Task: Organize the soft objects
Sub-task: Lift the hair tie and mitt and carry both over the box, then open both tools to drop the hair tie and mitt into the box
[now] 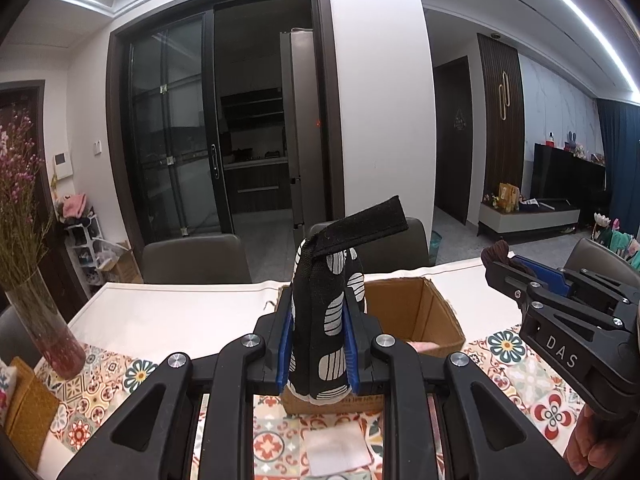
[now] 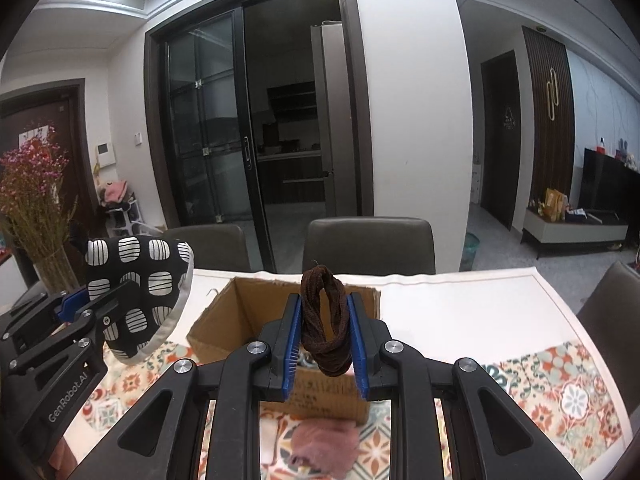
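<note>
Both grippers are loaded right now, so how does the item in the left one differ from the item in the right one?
The left gripper holds a flat black oven mitt with white striped ovals and a pale edge; the right gripper holds a plain dark brown knitted loop, twisted like a scrunchie. The mitt is larger and spreads wide; the loop is compact. Both are soft, pinched upright above the cardboard box.

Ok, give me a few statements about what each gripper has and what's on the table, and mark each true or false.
1. The left gripper holds a black-and-white oven mitt. True.
2. The right gripper is empty. False: it grips a brown twisted cloth.
3. The cardboard box is closed. False: its top is open.
4. A pink cloth lies on the table in front of the box. True.
</note>
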Available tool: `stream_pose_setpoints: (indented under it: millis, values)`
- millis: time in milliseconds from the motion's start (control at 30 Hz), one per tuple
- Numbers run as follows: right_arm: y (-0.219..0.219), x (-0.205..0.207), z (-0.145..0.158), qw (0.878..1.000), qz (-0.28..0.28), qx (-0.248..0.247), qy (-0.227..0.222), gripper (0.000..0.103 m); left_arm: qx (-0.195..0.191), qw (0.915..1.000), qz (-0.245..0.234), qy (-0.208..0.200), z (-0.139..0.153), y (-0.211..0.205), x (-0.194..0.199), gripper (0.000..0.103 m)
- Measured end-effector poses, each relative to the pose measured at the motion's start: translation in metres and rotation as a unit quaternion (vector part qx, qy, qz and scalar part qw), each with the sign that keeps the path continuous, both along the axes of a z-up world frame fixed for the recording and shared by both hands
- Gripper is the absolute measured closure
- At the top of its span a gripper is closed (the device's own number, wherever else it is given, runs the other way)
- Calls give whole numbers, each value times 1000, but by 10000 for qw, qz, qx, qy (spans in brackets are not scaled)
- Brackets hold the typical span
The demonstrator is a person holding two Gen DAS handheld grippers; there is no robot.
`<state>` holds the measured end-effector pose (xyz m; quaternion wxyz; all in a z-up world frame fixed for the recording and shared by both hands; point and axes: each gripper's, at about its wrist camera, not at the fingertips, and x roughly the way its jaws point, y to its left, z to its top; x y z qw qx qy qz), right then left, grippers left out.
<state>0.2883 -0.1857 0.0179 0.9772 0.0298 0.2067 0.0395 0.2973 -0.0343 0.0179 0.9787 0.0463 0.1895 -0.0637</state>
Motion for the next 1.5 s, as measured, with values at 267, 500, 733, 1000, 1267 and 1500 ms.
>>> stream_pose_setpoints:
  millis: [267, 500, 733, 1000, 1267, 1500]
  values:
    - [-9, 34, -2, 10000, 5, 82, 22, 79, 66, 10000, -30, 11, -5, -9, 33, 81]
    - [-9, 62, -14, 9998, 36, -15, 172, 79, 110, 9997, -109, 162, -19, -13, 62, 81]
    - [-7, 86, -27, 9988, 164, 29, 456, 79, 166, 9990, -140, 390, -37, -13, 90, 80]
    - [-5, 112, -42, 9969, 294, -64, 727, 79, 213, 9969, -207, 728, -56, -20, 119, 80]
    - [-3, 134, -58, 9936, 388, -89, 1059, 73, 334, 9945, -203, 971, -74, -26, 137, 78]
    - [-6, 143, -65, 9915, 419, -53, 1228, 62, 378, 9941, -200, 998, -82, -29, 141, 68]
